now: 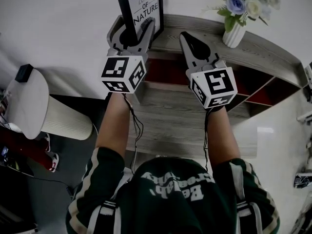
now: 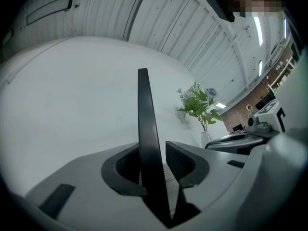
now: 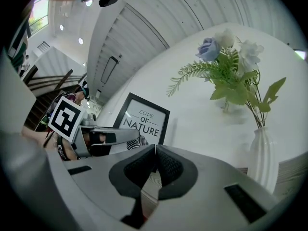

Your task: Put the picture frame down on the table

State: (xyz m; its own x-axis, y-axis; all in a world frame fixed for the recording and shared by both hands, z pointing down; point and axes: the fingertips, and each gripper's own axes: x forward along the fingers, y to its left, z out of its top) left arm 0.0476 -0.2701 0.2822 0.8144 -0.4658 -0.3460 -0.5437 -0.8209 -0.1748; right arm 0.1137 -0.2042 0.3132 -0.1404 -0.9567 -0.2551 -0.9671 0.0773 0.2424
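Picture frame (image 1: 141,6): 1 slim black rectangular frame around a white print that reads "LOVE OF NATURE" in dark letters.
Frame position: upright near the table's back-left corner, close to the wall, its foot on the tabletop.
Left gripper (image 1: 134,30): its 2 jaws stand apart on either side of the frame's thin edge, with a gap showing at one pad.
Right gripper (image 1: 187,35): its 2 jaws are together at the tips with nothing between them, just right of the frame.
Table (image 1: 273,52): long grey top with wood grain and dark red open compartments below.
Vase (image 1: 234,33): white and ribbed, at the back edge further right, holding blue and white flowers (image 1: 243,1) with green leaves.
Wall (image 1: 58,28): plain, smooth and white.
Side table (image 1: 27,104): round and white with a ribbed side, beyond the table's left end.
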